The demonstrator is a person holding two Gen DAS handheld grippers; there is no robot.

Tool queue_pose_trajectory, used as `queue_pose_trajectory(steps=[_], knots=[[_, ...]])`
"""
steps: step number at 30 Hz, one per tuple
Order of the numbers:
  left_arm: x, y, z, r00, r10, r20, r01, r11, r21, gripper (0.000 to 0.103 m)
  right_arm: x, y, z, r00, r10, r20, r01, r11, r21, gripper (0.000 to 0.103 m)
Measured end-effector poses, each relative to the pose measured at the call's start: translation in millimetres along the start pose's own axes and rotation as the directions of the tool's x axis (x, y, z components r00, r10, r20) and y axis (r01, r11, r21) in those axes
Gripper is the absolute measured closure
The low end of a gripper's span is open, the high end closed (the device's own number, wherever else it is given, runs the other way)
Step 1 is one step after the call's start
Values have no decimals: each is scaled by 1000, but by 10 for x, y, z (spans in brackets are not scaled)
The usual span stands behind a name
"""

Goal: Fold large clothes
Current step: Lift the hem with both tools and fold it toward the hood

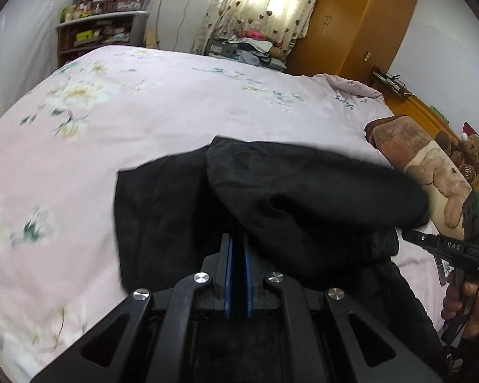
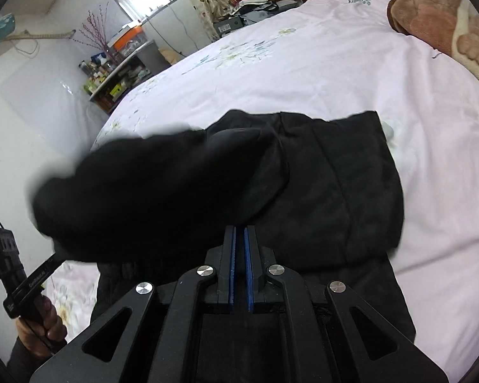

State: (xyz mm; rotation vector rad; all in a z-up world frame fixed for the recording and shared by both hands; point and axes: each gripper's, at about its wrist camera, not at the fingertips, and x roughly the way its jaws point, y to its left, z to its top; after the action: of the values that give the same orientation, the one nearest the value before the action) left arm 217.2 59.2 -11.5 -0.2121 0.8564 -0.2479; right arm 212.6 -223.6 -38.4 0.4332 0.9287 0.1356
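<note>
Claws: we count two, left claw (image 1: 237, 239) and right claw (image 2: 239, 233), each pinching black cloth.
Garment: one black garment (image 2: 335, 185), lifted edge over our bed (image 1: 175, 95).
Blanket: one, brown (image 1: 431, 172).

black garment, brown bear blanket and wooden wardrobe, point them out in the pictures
black garment (image 1: 303, 198), left wrist view, raised folded-over part
brown bear blanket (image 1: 431, 172), left wrist view, cream bear print
wooden wardrobe (image 1: 361, 16), left wrist view, door panel
</note>
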Motion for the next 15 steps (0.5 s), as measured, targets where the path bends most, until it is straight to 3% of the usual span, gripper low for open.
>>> queue_pose_trajectory(steps=[2,3,5,8,15], knots=[[-92,51,-60,1000,10,-2,-10,1000,-8,95,-86,24,-47,1000,-9,10,10,1000,-14,84],[-144,76,-87,1000,10,4,-9,1000,-13,93,-121,51,-45,1000,-7,17,7,1000,-20,82],[-212,80,-91,1000,21,21,-20,1000,-24,74,-162,96,-24,1000,8,29,-7,1000,-22,76],[-248,17,-79,998,10,58,-8,999,-39,59,-115,152,4,999,37,40,-36,999,-17,62],[219,-308,-54,999,-42,21,41,999,16,58,516,226,-94,994,74,-77,-73,997,17,61]])
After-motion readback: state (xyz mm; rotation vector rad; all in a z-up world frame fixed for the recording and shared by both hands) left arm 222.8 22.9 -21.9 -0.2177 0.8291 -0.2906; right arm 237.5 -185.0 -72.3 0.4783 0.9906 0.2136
